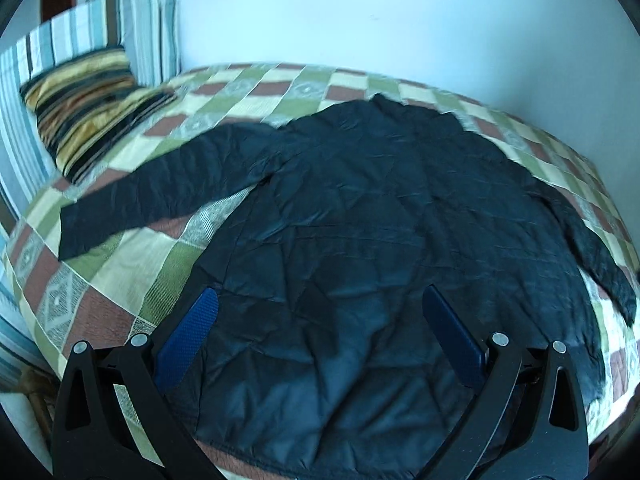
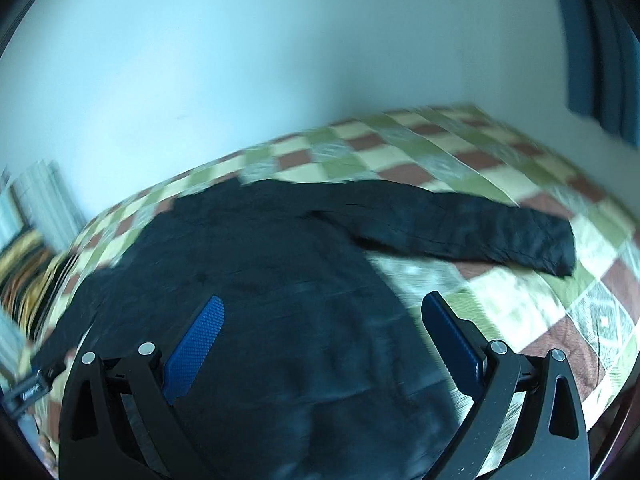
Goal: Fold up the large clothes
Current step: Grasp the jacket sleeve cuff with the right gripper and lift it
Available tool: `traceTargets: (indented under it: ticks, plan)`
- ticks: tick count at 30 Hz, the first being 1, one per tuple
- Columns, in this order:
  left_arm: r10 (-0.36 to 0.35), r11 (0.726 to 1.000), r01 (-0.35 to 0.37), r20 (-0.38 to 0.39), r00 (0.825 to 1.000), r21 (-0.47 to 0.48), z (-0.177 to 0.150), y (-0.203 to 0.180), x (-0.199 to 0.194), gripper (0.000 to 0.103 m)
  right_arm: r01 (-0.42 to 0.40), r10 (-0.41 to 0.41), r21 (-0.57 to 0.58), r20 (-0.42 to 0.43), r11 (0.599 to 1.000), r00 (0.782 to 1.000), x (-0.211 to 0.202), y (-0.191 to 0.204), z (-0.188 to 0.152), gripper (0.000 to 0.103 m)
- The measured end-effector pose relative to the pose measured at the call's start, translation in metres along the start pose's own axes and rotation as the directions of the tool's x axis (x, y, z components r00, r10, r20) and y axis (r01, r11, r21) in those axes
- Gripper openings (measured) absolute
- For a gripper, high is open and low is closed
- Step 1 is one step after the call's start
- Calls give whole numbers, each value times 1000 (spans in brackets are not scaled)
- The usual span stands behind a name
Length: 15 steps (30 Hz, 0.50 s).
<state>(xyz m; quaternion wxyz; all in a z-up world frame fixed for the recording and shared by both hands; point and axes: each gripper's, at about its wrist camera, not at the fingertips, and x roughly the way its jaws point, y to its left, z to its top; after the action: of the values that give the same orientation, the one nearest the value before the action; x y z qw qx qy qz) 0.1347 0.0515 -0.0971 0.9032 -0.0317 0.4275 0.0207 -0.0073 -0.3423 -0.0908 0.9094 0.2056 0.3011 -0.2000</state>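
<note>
A large dark quilted jacket [image 1: 360,240] lies spread flat on the bed, collar toward the far wall and both sleeves stretched out. Its left sleeve [image 1: 160,188] points toward the pillows; the other sleeve [image 2: 480,232] runs out to the right. My left gripper [image 1: 320,300] hovers open over the jacket's lower left part, blue pads [image 1: 192,332] wide apart and empty. My right gripper [image 2: 322,306] is open over the jacket [image 2: 260,280] near its lower right edge, holding nothing. The right wrist view is blurred by motion.
A checked bedspread [image 1: 120,280] in green, cream and rust covers the bed. A striped yellow-black pillow [image 1: 88,108] leans on striped cushions [image 1: 132,24] at the far left. A pale wall [image 1: 360,12] runs behind the bed, and a blue curtain [image 2: 600,40] hangs at the right.
</note>
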Motion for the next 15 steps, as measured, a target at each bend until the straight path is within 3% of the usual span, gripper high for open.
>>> traceTargets:
  ticks: [4, 6, 7, 8, 11, 12, 13, 15]
  plan:
    - [45, 995, -48, -45, 998, -85, 1, 31, 30, 101, 55, -56, 195, 2, 979, 998, 21, -85, 17, 97]
    - [73, 991, -79, -60, 996, -111, 1, 43, 40, 101, 107, -107, 269, -14, 957, 994, 31, -124, 21, 81]
    - [87, 988, -95, -67, 994, -125, 1, 49, 44, 101, 142, -137, 311, -38, 940, 990, 38, -146, 21, 57]
    - [100, 984, -109, -71, 992, -140, 0, 55, 48, 101, 171, -157, 361, -68, 917, 985, 44, -168, 21, 52]
    - [133, 975, -145, -79, 988, -171, 0, 70, 56, 101, 163, -147, 489, -72, 857, 987, 51, -219, 16, 54]
    - [138, 972, -150, -82, 987, -182, 0, 74, 58, 101, 166, -154, 530, -68, 831, 986, 52, -234, 13, 57]
    - [140, 970, -154, -84, 987, -191, 0, 76, 59, 101, 162, -152, 559, -64, 813, 986, 53, -243, 10, 67]
    - [149, 962, -167, -99, 984, -215, -1, 82, 64, 101, 138, -128, 622, -60, 771, 990, 61, -264, 3, 71]
